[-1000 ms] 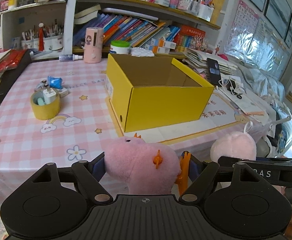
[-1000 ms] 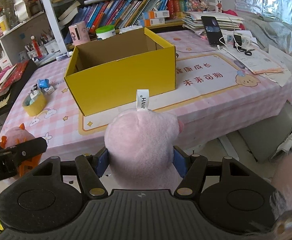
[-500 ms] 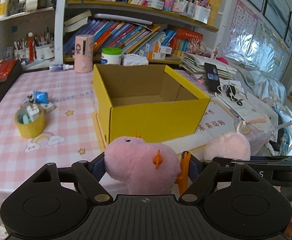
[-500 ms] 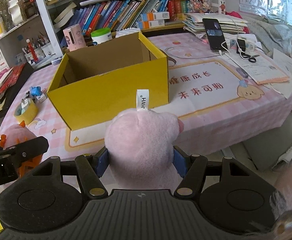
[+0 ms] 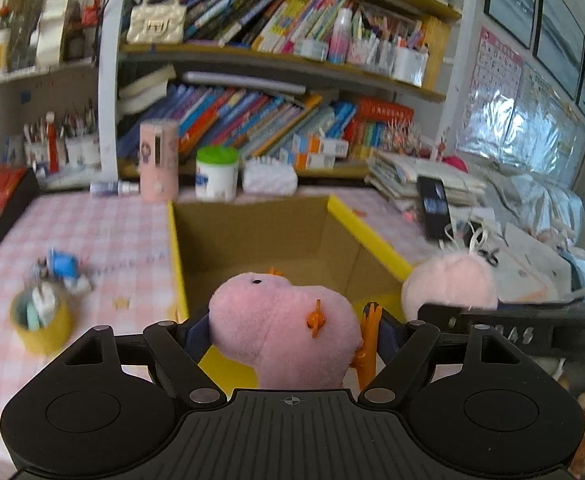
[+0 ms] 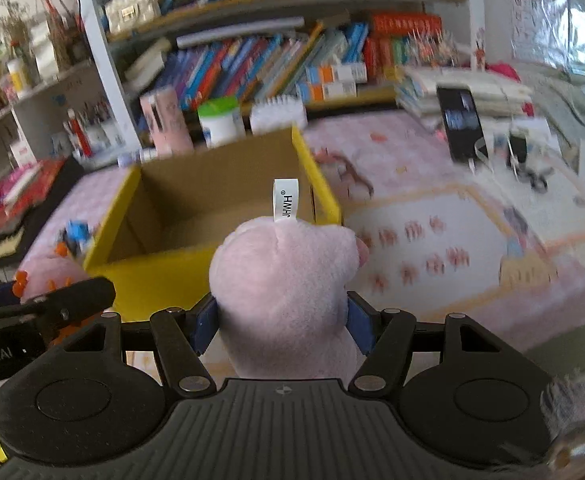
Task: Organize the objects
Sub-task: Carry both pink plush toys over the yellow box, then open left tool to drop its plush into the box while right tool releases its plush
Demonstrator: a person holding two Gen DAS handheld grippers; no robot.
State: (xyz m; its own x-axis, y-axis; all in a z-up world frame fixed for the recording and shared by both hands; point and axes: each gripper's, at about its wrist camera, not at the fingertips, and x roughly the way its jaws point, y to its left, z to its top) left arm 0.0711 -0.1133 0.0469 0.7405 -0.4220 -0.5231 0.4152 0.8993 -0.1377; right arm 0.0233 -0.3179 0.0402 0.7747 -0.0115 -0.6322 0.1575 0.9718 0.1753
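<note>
At the bottom centre of each wrist view a hand-held gripper is clamped on a toy: the left hand-held gripper (image 5: 288, 330) on a pink plush with orange trim (image 5: 282, 328), the right hand-held gripper (image 6: 282, 320) on a pale pink plush with a white tag (image 6: 282, 280). Mid-frame beyond, the yellow cardboard box (image 5: 372, 236) on the table (image 5: 104, 216) looks empty, so both drops remain.

White tag (image 6: 285, 200) on pale plush (image 6: 282, 280): "JMWH".

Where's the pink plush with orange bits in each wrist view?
Left wrist: pink plush with orange trim, bottom centre, clamped in the left gripper.
Right wrist: same plush, far left edge, behind the black finger.
Shared landmark: yellow box.
</note>
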